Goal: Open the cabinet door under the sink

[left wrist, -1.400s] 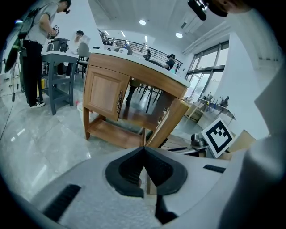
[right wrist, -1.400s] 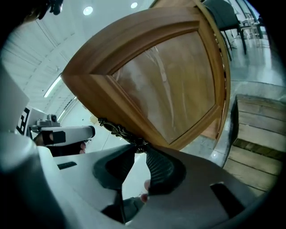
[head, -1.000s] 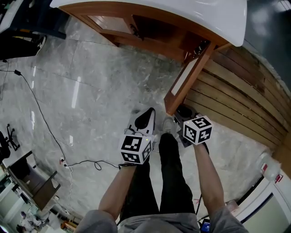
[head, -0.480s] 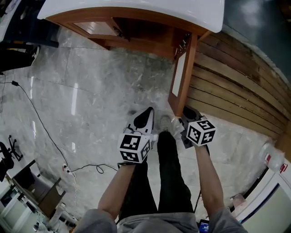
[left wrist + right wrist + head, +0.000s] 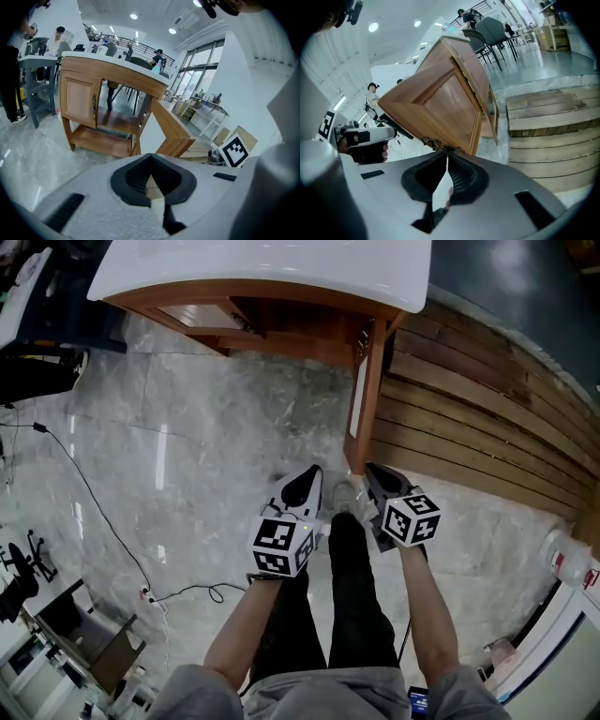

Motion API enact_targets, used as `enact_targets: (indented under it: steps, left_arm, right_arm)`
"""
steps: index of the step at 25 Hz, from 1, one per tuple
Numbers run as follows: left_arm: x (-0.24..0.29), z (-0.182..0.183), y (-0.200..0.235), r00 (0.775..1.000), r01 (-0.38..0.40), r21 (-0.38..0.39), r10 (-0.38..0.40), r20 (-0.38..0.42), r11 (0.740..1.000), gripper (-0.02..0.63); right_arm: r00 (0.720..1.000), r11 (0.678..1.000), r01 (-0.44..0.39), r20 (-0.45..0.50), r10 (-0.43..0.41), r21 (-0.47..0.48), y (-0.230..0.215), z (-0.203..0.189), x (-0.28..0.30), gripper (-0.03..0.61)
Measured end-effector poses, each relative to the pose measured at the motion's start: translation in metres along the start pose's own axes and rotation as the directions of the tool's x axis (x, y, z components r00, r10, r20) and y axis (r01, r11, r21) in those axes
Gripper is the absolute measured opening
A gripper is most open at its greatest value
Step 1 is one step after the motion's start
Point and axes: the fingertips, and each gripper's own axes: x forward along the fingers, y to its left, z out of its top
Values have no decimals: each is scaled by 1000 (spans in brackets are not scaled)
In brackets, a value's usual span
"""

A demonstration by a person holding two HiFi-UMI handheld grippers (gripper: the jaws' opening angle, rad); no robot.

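Observation:
The wooden sink cabinet with a white top stands at the top of the head view. Its right door stands swung out at about a right angle toward me; the left door is closed. My right gripper is shut, just right of the door's free end. In the right gripper view its tips sit right below the ornate brass handle; I cannot tell if they touch it. My left gripper is shut and empty, left of the door, and looks at the cabinet and open door.
A raised wooden plank platform runs along the right of the door. A black cable trails over the marble floor at left. My legs and shoes are between the grippers. Desks and chairs stand at lower left.
The head view has turned, so the cabinet now sits squarer and further left. Both grippers stay shut in nearly the same place near the door's free end.

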Motion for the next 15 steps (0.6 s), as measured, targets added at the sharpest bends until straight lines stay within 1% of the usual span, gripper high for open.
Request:
enact_targets:
  steps: [6, 10, 15]
  left_arm:
    - [-32, 44, -22, 1000, 15, 40, -15, 14, 999, 8]
    - [-54, 80, -32, 999, 15, 73, -18, 37, 997, 8]
    - [-85, 127, -44, 997, 5, 88, -12, 82, 996, 8]
  right_arm:
    - [999, 1000, -9, 50, 10, -15, 38, 33, -43, 11]
    - [993, 999, -33, 115, 36, -35, 68, 73, -68, 11]
    - [981, 994, -56, 178, 72, -89, 113, 121, -100, 11]
